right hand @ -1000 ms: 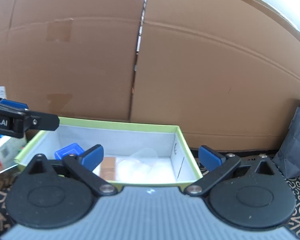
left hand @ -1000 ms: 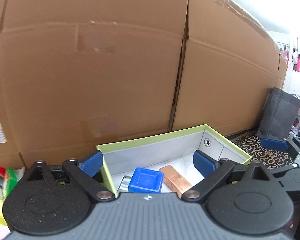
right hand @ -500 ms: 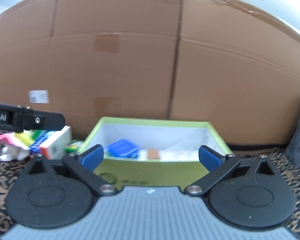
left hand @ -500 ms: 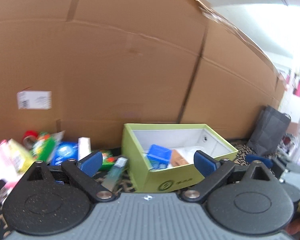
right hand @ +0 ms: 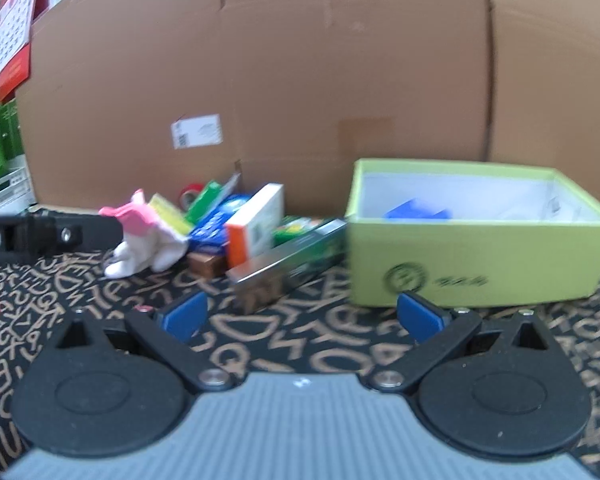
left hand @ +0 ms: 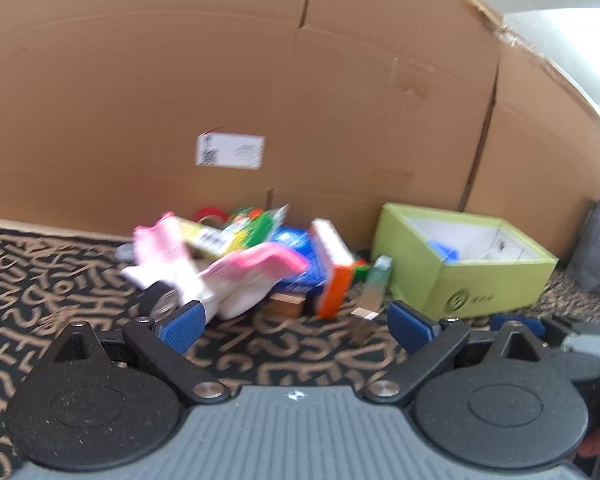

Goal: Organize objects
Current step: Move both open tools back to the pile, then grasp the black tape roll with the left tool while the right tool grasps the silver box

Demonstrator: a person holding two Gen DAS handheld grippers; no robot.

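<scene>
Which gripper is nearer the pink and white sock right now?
Left. The left gripper sits just in front of the pink and white sock; the right gripper is further right, facing the green box.

Motion blur smears the clutter pile (left hand: 252, 256) (labels unreadable); green box (right hand: 476, 256) walls hide its contents.

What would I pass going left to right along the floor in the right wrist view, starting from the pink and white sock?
Pink and white sock → orange and white box → long green box lying on the carpet → lime green storage box.
</scene>
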